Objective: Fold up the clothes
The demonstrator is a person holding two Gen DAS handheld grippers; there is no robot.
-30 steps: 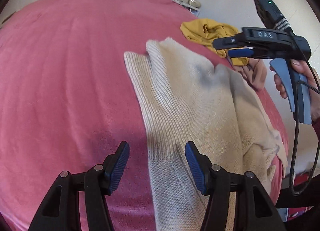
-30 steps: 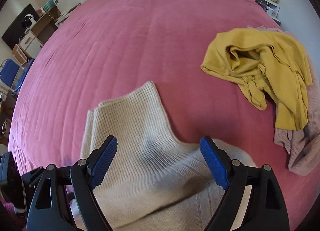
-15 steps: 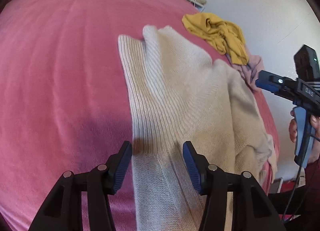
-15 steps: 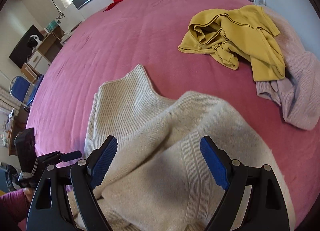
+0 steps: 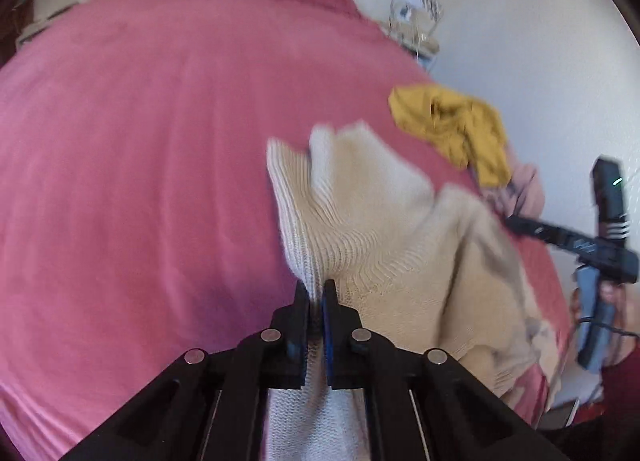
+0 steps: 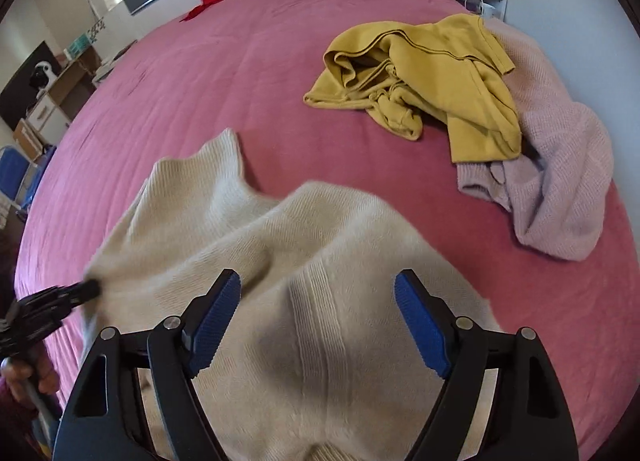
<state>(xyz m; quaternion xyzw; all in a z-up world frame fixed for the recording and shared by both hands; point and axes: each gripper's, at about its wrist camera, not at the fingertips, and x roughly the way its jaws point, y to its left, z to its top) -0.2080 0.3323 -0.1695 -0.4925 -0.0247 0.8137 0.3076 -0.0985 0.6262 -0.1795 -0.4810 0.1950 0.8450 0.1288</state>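
Pinching the near edge of the soft cream knitted sweater (image 5: 372, 245) on the big pink bed cover (image 5: 140, 141), your left gripper (image 5: 316, 297) probably lifts it for folding, though it's blurry. Your right gripper (image 6: 318, 301) hangs wide above it, holding nothing.

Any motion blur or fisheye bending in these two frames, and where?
Left wrist view: the cream sweater and yellow garment smear with motion blur, while the left gripper stays sharp. Right wrist view: mostly crisp, blur only along the sweater's edges; the pink bedspread bulges from fisheye distortion.
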